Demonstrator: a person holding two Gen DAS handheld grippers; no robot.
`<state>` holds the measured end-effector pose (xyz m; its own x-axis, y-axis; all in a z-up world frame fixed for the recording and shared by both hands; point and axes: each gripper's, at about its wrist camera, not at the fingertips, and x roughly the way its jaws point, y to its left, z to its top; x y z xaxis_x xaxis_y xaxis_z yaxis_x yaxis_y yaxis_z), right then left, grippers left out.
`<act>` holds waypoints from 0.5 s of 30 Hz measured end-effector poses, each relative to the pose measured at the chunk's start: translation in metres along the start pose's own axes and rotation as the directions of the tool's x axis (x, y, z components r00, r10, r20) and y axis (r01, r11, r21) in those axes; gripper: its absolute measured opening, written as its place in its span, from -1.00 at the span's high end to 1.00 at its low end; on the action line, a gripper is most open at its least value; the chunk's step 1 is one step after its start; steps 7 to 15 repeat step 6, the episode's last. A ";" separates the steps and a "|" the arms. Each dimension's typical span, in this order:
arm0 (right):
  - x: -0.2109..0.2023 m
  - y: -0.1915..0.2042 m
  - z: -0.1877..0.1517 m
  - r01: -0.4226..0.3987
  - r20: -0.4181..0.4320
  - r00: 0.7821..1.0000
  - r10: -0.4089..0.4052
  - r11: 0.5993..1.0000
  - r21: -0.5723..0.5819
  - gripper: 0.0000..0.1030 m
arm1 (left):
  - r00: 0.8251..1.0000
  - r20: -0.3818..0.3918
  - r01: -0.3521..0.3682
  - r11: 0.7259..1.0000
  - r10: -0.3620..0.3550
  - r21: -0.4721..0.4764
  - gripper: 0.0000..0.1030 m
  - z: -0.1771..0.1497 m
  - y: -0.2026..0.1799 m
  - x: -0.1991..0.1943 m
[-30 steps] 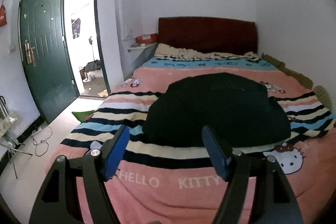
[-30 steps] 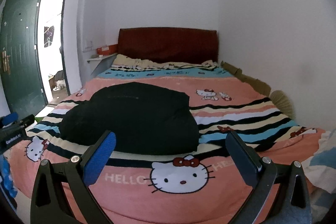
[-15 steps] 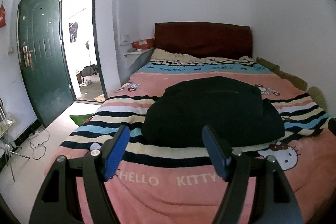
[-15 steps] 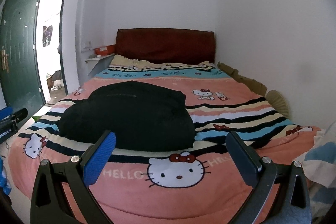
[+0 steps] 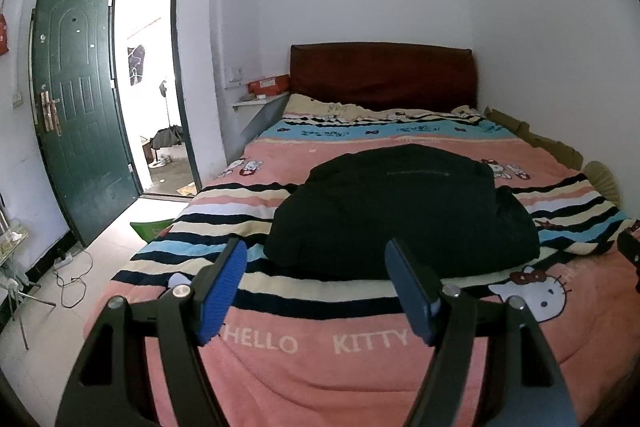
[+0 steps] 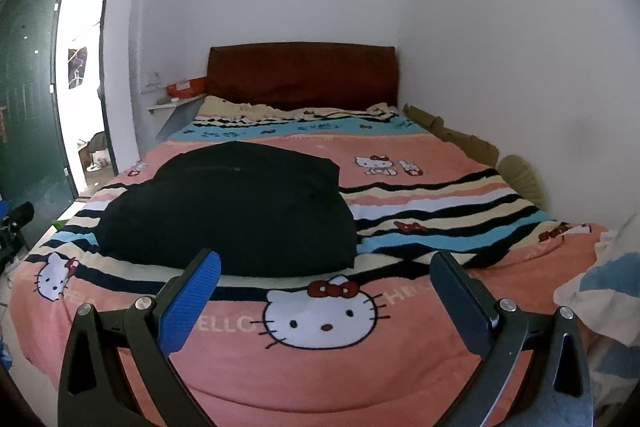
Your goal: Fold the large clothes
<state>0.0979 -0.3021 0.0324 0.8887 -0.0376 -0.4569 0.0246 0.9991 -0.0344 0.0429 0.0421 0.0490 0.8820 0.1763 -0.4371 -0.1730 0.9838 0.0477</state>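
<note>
Your left gripper (image 5: 316,259) and right gripper (image 6: 326,269) both stand spread wide with nothing between the pads, hanging above the near edge of the bed (image 5: 360,367). The black garment (image 5: 400,211) lies bunched mid-bed on the striped blanket (image 6: 440,211), apart from both. Bare blanket rings it; the wall (image 6: 520,67) closes the right side.

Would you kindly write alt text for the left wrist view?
A black garment lies bundled on a pink striped Hello Kitty blanket covering a bed. The open left gripper hovers before it, holding nothing; a green door stands open at left.
</note>
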 end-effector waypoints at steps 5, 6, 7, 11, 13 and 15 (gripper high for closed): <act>0.007 -0.010 -0.005 0.023 -0.020 1.000 -0.023 1.000 0.014 -0.99 | 1.000 -0.009 0.005 1.000 -0.005 0.008 -0.36 0.000 -0.003 0.002; 0.007 -0.012 -0.005 0.025 -0.021 0.999 -0.025 1.000 0.018 -0.99 | 1.000 -0.012 0.007 1.000 -0.007 0.007 -0.36 0.000 -0.004 0.003; 0.007 -0.012 -0.005 0.025 -0.021 0.999 -0.025 1.000 0.018 -0.99 | 1.000 -0.012 0.007 1.000 -0.007 0.007 -0.36 0.000 -0.004 0.003; 0.007 -0.012 -0.005 0.025 -0.021 0.999 -0.025 1.000 0.018 -0.99 | 1.000 -0.012 0.007 1.000 -0.007 0.007 -0.36 0.000 -0.004 0.003; 0.007 -0.012 -0.005 0.025 -0.021 0.999 -0.025 1.000 0.018 -0.99 | 1.000 -0.012 0.007 1.000 -0.007 0.007 -0.36 0.000 -0.004 0.003; 0.007 -0.012 -0.005 0.025 -0.021 0.999 -0.025 1.000 0.018 -0.99 | 1.000 -0.012 0.007 1.000 -0.007 0.007 -0.36 0.000 -0.004 0.003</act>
